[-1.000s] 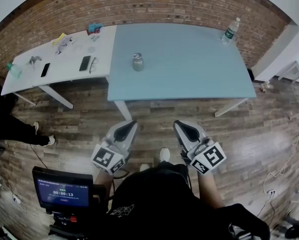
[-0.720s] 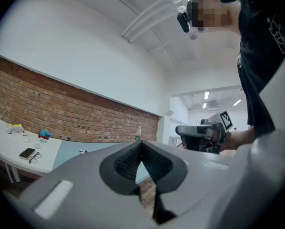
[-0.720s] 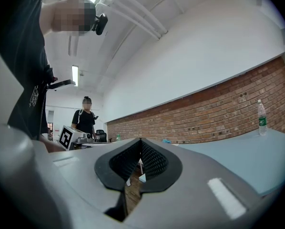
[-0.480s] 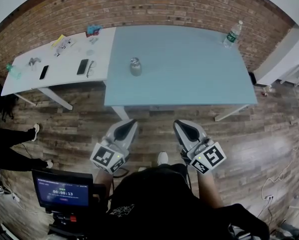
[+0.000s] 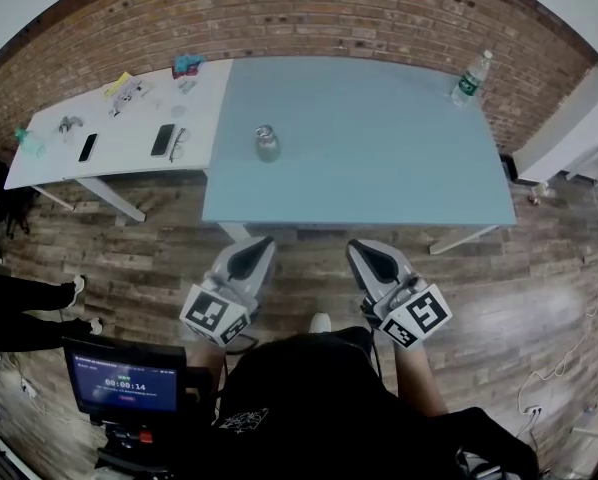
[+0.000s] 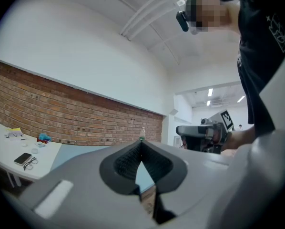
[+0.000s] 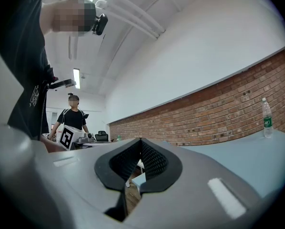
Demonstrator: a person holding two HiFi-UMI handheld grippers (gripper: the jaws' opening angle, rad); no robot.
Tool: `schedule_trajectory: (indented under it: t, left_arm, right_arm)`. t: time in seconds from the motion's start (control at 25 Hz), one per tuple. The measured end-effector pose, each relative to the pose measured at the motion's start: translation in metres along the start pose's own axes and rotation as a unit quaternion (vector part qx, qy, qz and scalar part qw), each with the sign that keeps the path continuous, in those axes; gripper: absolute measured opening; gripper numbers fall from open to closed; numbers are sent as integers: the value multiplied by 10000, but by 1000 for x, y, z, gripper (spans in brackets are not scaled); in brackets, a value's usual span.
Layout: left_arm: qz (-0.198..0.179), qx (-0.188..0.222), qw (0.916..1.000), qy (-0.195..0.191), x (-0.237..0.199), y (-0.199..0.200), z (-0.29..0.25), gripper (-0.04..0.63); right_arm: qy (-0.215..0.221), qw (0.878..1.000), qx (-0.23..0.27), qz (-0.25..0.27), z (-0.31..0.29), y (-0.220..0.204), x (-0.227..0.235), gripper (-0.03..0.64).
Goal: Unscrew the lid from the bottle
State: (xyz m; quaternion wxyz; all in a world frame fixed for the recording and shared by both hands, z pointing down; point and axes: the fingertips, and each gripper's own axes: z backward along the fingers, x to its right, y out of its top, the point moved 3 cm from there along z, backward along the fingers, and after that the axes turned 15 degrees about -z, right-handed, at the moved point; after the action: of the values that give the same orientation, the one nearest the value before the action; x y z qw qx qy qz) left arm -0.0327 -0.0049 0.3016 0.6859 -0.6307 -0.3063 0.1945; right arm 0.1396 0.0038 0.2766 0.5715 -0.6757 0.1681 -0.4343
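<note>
Left gripper and right gripper, each with jaws fully closed on nothing, held side by side over the wood floor, short of the blue tabletop's near edge. Plastic bottle, capped and upright, at the far right corner. Silver vessel upright towards the left edge, well apart from both grippers
</note>
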Motion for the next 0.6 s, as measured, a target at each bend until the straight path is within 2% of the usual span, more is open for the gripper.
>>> schedule_trajectory:
  t: [0.16,0.4,0.6]
  left_arm:
    - [-6,-27,10000,84,0,3,-10,-2]
    - [183,-53,9993,307,-9,18,-20,-2]
    - [95,-57,9991,399,-2,13,-32,-2]
  right_arm:
    - [71,10000,-45,-9,0,10,10,3]
    - [137,9997,-173,-80,-3,29,18,2]
    - [259,9995,-190,-59,1,28,30,2]
